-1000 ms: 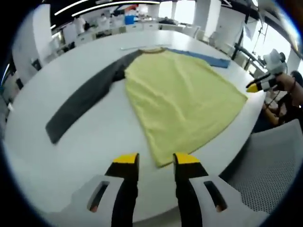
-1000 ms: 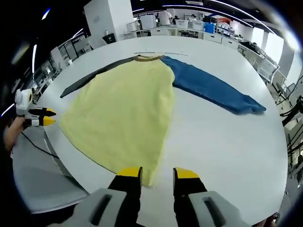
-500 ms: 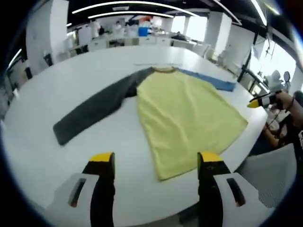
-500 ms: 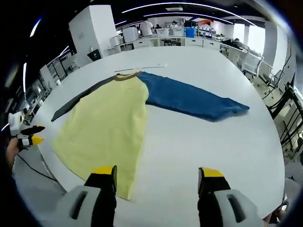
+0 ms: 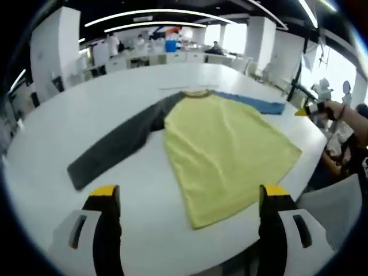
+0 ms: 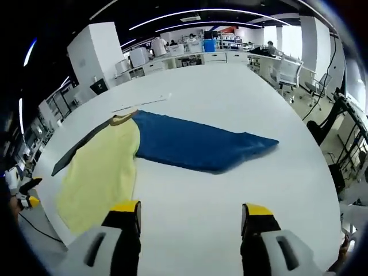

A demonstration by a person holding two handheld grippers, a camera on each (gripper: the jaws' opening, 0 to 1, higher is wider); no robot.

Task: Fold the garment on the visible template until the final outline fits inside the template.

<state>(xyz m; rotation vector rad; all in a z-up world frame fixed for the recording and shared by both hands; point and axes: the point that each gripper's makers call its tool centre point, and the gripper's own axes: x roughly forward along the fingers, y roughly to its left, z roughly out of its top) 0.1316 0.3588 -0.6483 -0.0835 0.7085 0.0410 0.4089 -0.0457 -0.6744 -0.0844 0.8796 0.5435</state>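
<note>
A garment lies flat on a white table [image 5: 86,115]: its yellow body [image 5: 224,149], its dark grey sleeve [image 5: 118,146] stretched left and its blue sleeve [image 5: 253,103] stretched right. In the right gripper view the blue sleeve [image 6: 195,146] crosses the middle, with the yellow body [image 6: 98,175] to its left. My left gripper [image 5: 190,198] is open over the table's near edge, just short of the yellow hem. Nothing sits between the wide-open fingers of my right gripper [image 6: 190,213], which hangs above bare table short of the blue sleeve. The right gripper's yellow tip [image 5: 303,111] enters the left gripper view.
A thin pale strip [image 6: 141,103] lies on the table beyond the collar. A grey mesh chair [image 5: 333,201] stands at the table's near right edge. A person's arm [image 5: 348,118] is at the right. Desks, shelves and people fill the room behind.
Both grippers have gone from nearly shut to wide open. The right gripper view has swung right, from the yellow hem toward the blue sleeve. The garment lies unchanged.
</note>
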